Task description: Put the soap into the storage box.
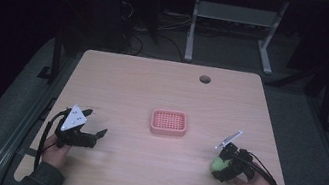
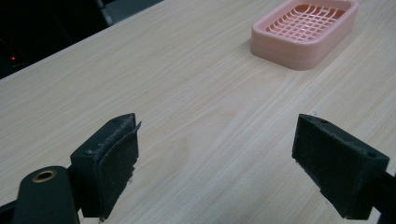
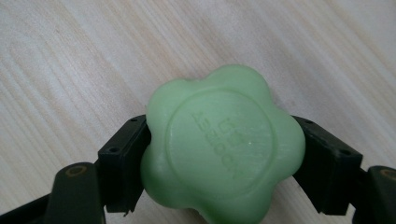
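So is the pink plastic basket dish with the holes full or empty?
Empty. The pink slatted soap dish has nothing on its grid, and the green flower-shaped soap sits clamped in the right gripper, away from the dish.

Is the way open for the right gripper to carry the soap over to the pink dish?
Probably yes. The right gripper is shut on the green soap, and bare table lies between it and the pink dish.

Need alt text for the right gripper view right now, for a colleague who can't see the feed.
A green flower-shaped soap bar with embossed lettering on its round face sits clamped between the right gripper's two black jaws, one pressing each side. Behind it is the light wood-grain table.
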A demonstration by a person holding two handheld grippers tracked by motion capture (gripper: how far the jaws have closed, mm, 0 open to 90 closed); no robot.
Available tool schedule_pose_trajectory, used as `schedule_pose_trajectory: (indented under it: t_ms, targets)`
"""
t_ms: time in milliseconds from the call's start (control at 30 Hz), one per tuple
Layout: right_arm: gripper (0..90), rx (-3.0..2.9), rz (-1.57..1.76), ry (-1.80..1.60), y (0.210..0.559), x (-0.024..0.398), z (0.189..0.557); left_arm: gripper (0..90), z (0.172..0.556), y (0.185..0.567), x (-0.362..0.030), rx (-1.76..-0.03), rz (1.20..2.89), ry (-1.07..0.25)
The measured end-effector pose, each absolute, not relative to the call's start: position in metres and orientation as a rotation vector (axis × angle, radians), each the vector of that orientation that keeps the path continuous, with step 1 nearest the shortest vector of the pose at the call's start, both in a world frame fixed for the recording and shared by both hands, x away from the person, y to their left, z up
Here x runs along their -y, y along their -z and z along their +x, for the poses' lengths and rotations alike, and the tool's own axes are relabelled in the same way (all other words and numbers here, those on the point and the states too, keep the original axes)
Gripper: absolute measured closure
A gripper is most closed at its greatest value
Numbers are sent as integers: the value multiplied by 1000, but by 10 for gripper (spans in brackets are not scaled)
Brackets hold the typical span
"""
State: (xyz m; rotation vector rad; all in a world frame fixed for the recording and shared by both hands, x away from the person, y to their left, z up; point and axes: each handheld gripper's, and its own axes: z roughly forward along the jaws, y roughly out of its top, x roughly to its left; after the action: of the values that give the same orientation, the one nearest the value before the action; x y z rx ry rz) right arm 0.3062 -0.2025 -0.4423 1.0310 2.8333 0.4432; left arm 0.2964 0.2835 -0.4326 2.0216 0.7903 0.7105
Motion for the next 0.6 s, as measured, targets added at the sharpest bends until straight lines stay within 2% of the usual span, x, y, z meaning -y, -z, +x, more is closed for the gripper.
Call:
schedule_pose_trajectory:
  t_ms: [600]
  targets:
    - [242,-2887,1076,-261,445,196,315,141,297,433,-283,-787,2022,-709]
